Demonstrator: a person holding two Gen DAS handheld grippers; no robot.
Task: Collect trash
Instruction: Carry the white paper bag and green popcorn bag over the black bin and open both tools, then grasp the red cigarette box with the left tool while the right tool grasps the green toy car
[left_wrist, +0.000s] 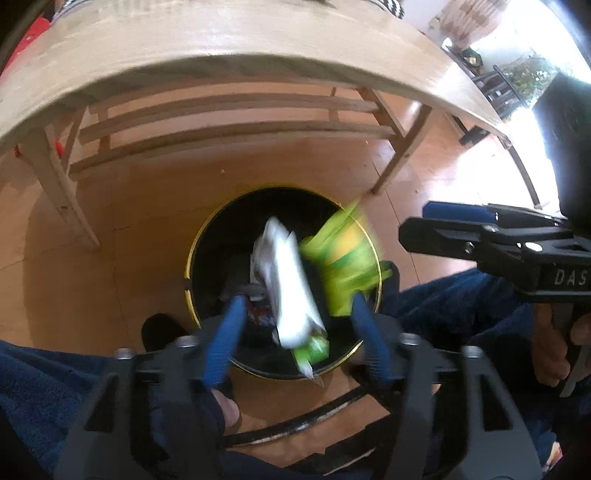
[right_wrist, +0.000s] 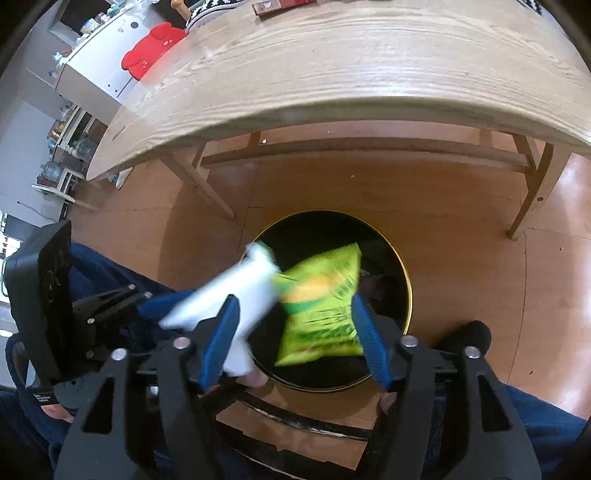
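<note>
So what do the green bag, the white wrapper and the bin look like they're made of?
Green bag: probably thin plastic film, glossy, printed and crinkled like a snack packet. White wrapper: likely plastic or coated paper, smooth and bright; motion blur leaves it open. Bin: dark and round with a shiny gold rim, possibly metal or plastic.

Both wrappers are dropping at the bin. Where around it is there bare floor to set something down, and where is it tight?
Bare floor lies between the black bin and the table legs, and beside the bin's far side. Tight: the bin mouth, where the white wrapper and green chip bag overlap, and its near rim, crowded by both open hand-held grippers and blue-clad legs.
</note>
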